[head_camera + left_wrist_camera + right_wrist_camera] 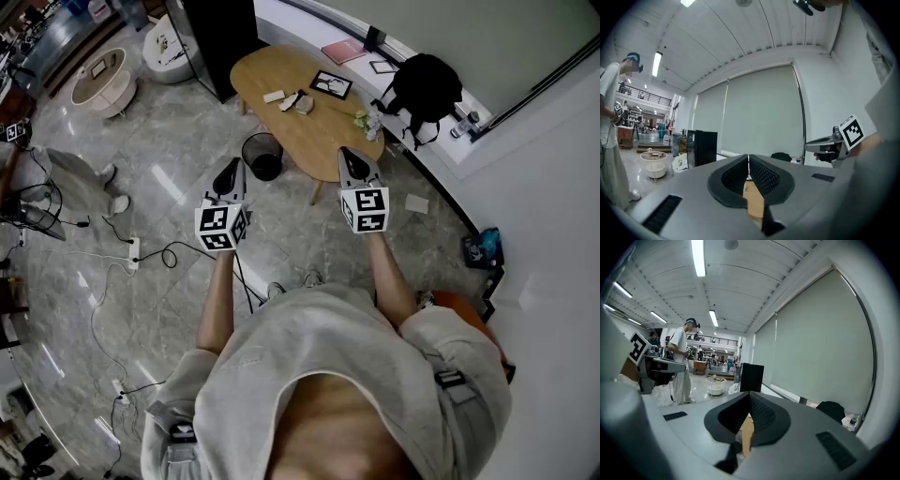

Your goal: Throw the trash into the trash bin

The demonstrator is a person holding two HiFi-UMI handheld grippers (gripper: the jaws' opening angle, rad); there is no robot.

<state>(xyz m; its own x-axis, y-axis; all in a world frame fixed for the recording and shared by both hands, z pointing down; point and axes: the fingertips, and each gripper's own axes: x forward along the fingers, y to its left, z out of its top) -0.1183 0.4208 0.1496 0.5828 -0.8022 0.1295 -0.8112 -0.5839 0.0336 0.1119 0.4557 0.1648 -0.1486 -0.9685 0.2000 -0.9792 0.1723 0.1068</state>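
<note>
A black mesh trash bin stands on the floor against the near edge of an oval wooden table. On the table lie a white scrap, a crumpled wad and more crumpled bits near its right end. My left gripper hovers over the floor just left of the bin, shut and empty. My right gripper hangs by the table's near right edge, also shut with nothing in it. In the gripper views both sets of jaws, left gripper and right gripper, meet at their tips.
A framed picture and a black backpack sit at the table's far side. A black cabinet stands to the left behind it. Cables and a power strip lie on the floor at left. Another person stands further off.
</note>
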